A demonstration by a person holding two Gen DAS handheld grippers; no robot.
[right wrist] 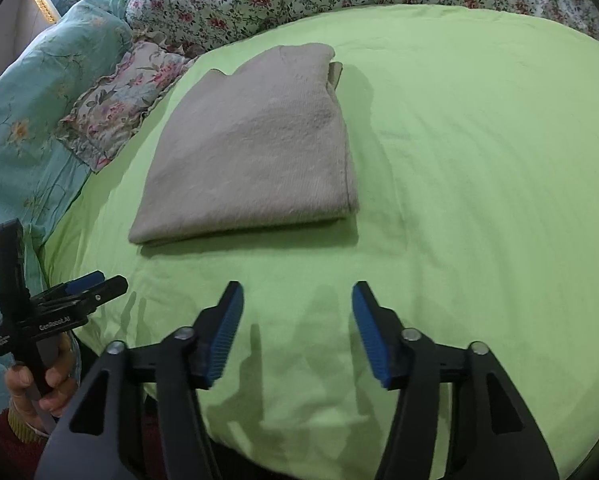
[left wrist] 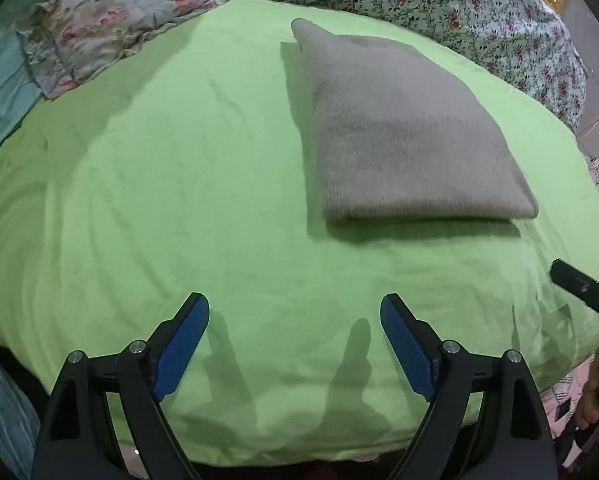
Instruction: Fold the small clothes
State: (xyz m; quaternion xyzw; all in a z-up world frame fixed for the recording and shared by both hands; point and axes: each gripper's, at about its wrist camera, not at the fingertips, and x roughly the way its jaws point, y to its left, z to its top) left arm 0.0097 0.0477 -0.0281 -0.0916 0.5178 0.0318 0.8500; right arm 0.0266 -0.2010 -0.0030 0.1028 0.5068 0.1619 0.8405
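Both grippers, left point(left wrist: 295, 342) and right point(right wrist: 297, 330), hang spread wide with nothing in them, short of the folded beige cloth point(right wrist: 251, 148) on the green sheet point(right wrist: 479, 160). Looks soft, light, floppy; I'd pinch the thick near fold.

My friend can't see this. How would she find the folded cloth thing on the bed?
Look for the big lime-green sheet that covers the bed. In its middle lies the folded beige garment, a flat, neat rectangle. It is the only plain, dull-coloured thing there: the ruffled pillow beside it and the bedding behind are all flowery.
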